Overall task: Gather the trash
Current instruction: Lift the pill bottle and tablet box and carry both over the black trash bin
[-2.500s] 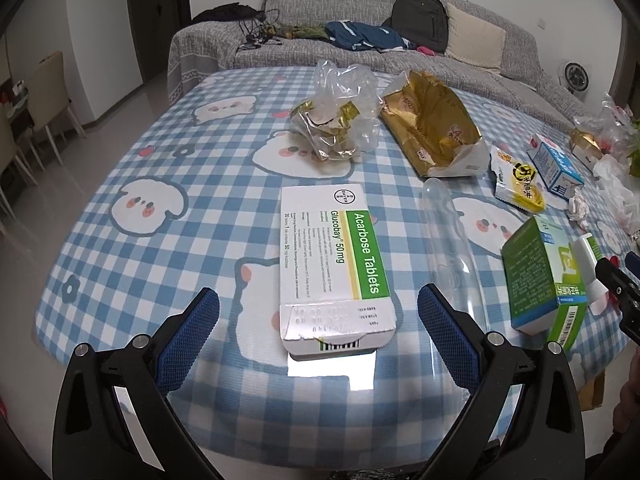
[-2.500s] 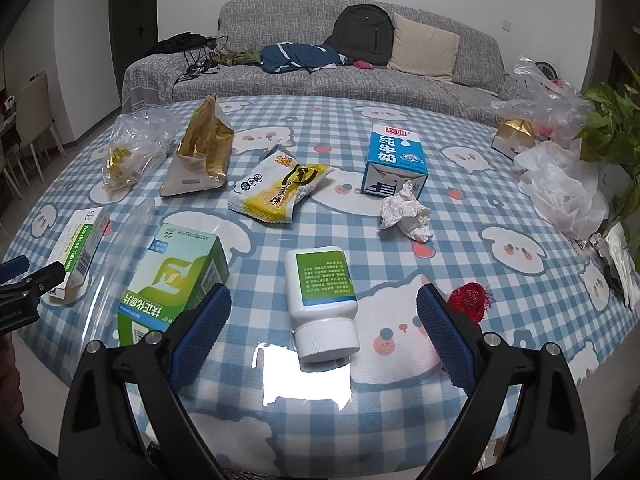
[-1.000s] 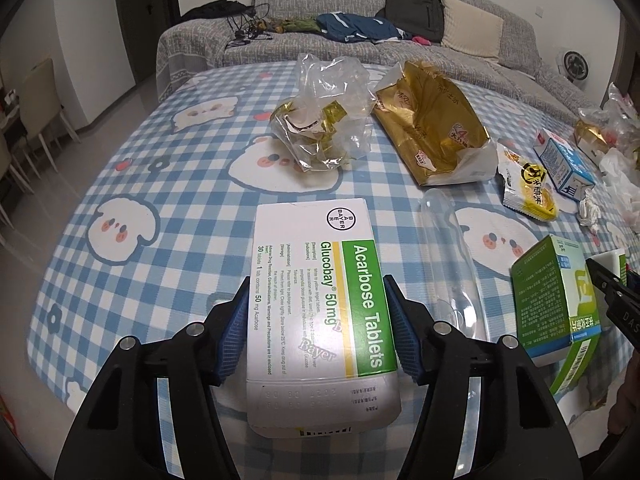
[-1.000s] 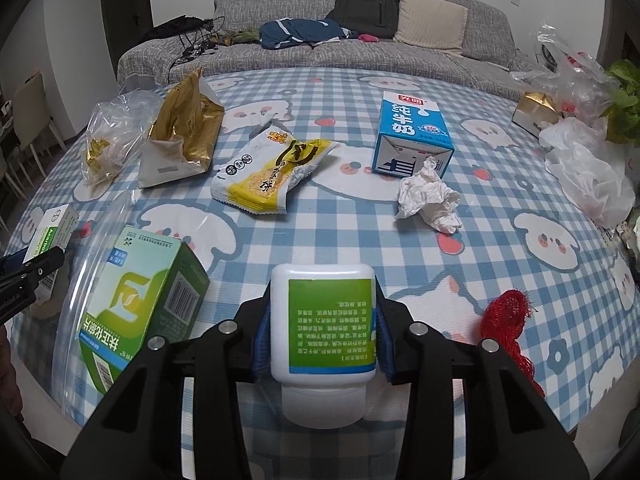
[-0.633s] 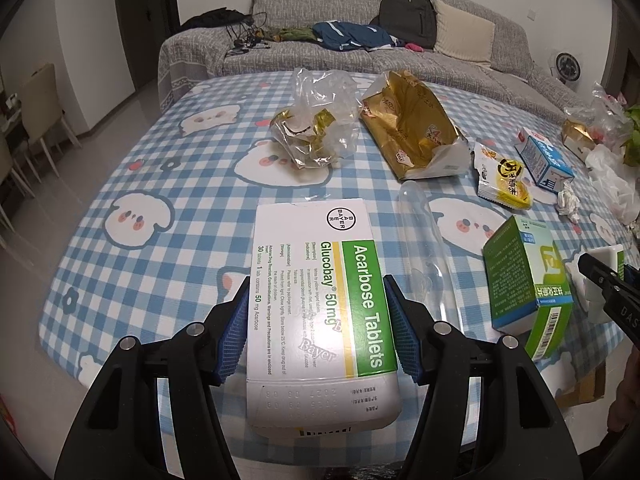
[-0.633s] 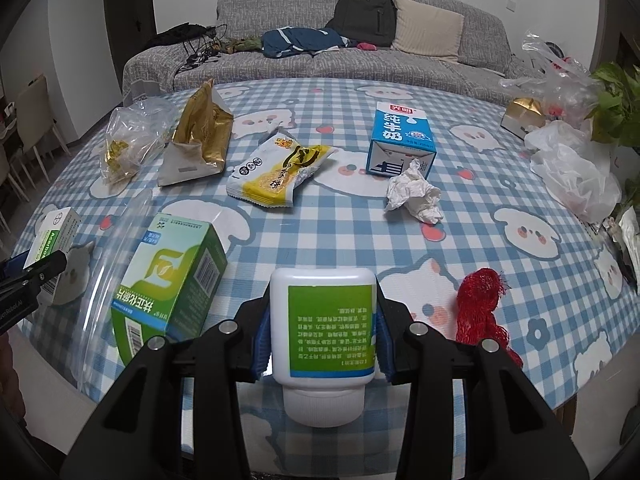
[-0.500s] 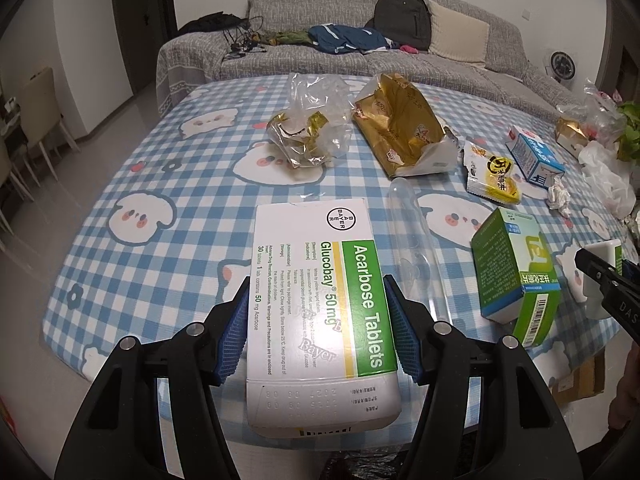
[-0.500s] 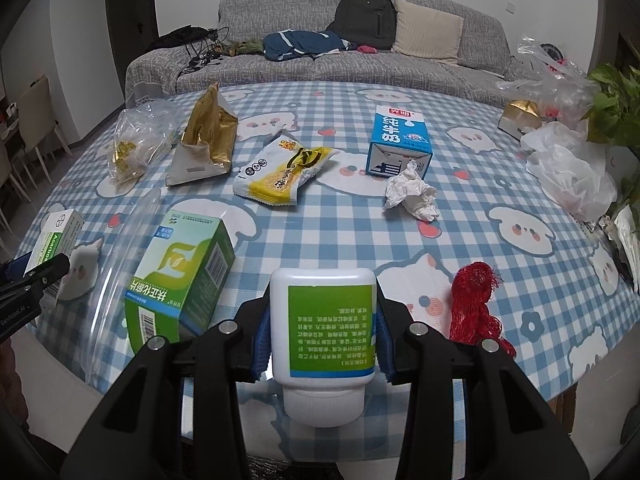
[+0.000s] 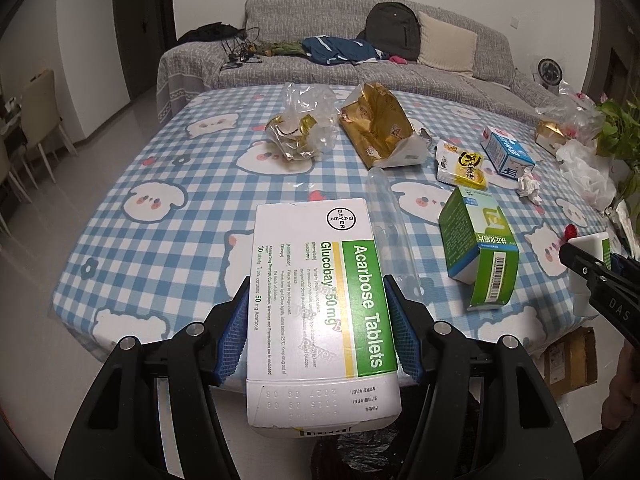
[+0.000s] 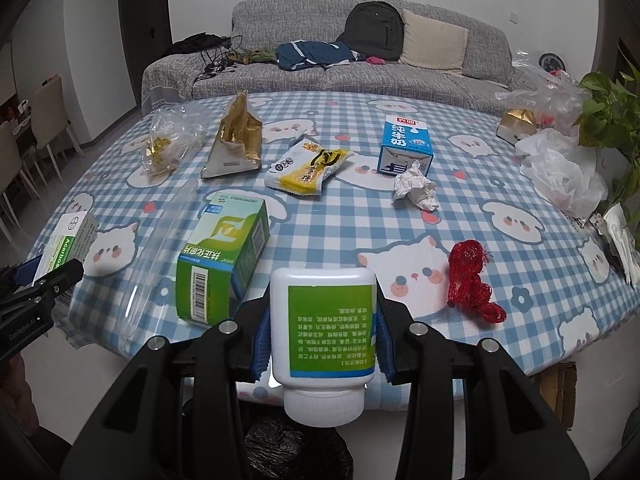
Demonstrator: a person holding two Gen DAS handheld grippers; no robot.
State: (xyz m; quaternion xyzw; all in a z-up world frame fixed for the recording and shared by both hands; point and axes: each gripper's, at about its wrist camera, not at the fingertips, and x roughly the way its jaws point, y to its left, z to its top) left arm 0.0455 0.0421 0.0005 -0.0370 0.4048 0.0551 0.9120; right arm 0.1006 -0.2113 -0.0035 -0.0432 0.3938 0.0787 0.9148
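Black bag: a crinkled black trash bag [image 10: 298,450] shows low down, directly beneath the right gripper [image 10: 323,340] and under the table edge [image 10: 500,364]; in the left wrist view a dark patch [image 9: 352,456] sits likewise below the left gripper [image 9: 320,332].
Left load: the left gripper pinches a white and green tablet box [image 9: 320,300] by its long sides, long axis running straight out along the fingers.
Right load: the right gripper clamps a white bottle [image 10: 323,332], cap end toward the wrist, long axis along the fingers.
Nearer hand: the bag looks more squarely under the right one, I'd judge.
Coming move: probably tip or lower both loads, then release.
Left behind: green carton [image 10: 224,256], crumpled tissue [image 10: 416,192] and red net [image 10: 472,280], all ahead on the table.
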